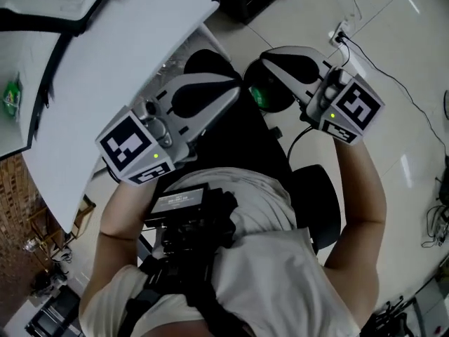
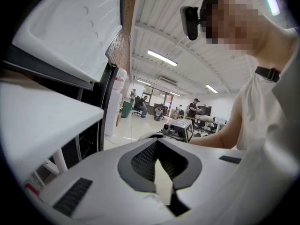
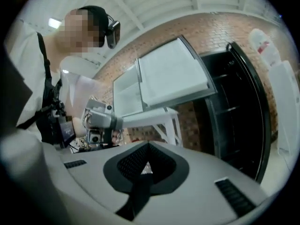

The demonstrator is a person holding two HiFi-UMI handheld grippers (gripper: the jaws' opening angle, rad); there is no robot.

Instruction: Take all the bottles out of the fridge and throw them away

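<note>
Green plastic, which we take for a bottle [image 1: 10, 98], lies far left in the fridge [image 1: 31, 44], nearer our left gripper [image 1: 231, 86] than our right gripper [image 1: 270, 56], both pressed together on nothing.

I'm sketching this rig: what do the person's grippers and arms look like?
The left gripper and right gripper have pale grey shells, black ribbed pads, a black-and-white marker cube each, green light. Worn: white short-sleeved T-shirt, black chest harness.
</note>
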